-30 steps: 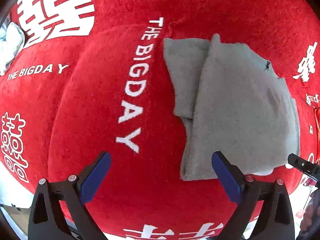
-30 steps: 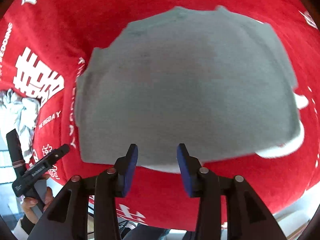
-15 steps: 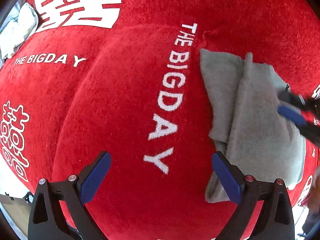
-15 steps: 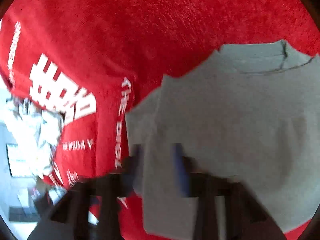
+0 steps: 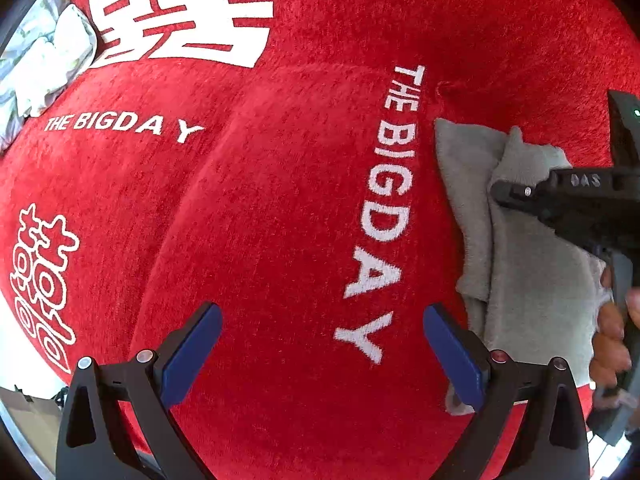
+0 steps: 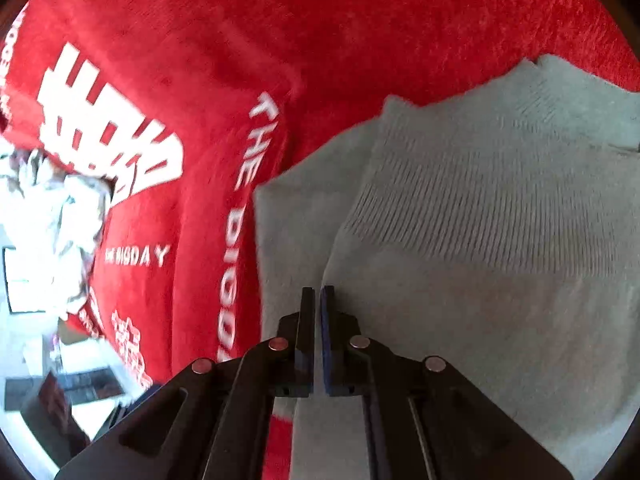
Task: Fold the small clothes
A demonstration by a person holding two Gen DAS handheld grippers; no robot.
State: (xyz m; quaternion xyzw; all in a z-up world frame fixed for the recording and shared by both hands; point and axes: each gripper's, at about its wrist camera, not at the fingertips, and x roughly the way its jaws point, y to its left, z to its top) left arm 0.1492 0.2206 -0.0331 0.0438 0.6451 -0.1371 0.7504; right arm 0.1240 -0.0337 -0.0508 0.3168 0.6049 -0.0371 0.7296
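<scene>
The right tool point(image 6: 317, 292) points down at a grey knitted garment point(image 6: 480, 240), its two blue-padded jaws pressed together with only a thin slit between them. The tips sit at a folded edge of the garment; whether any cloth is pinched between them cannot be told. Ahead and to the right of the tool the garment spreads wide, with a ribbed band across it. To the tool's left lies a red cloth point(image 6: 240, 40) with white lettering, covering the counter. Further left, past the red cloth's edge, sits a crumpled white bundle point(image 6: 52, 216), blurred.
</scene>
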